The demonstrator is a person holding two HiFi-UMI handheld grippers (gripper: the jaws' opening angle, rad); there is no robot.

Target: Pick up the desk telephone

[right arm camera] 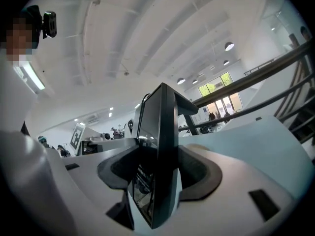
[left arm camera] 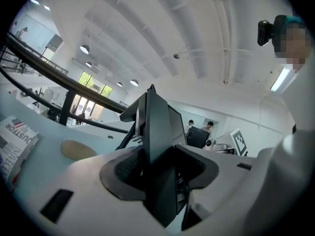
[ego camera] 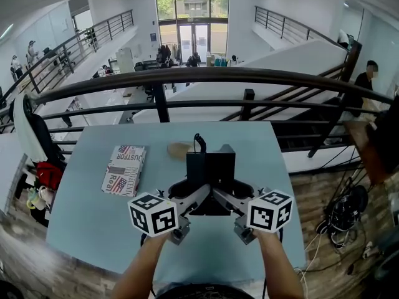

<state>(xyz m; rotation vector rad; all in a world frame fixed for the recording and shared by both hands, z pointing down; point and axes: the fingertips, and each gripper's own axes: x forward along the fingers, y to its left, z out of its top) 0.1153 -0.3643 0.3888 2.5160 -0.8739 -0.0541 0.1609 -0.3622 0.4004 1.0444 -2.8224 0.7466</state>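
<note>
the desk telephone [ego camera: 211,167] sits between the left gripper [ego camera: 190,198] and right gripper [ego camera: 232,198], whose fingers pinch its opposite side edges.

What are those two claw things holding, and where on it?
The desk telephone: left gripper clamps its left edge, right gripper its right edge.

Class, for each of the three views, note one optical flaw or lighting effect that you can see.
Head view: fisheye bows the dark railing into an arc, and the far windows are bright. Left gripper view: black vignette fills the corners. Right gripper view: the desk telephone shows a glint on its glossy face.
</note>
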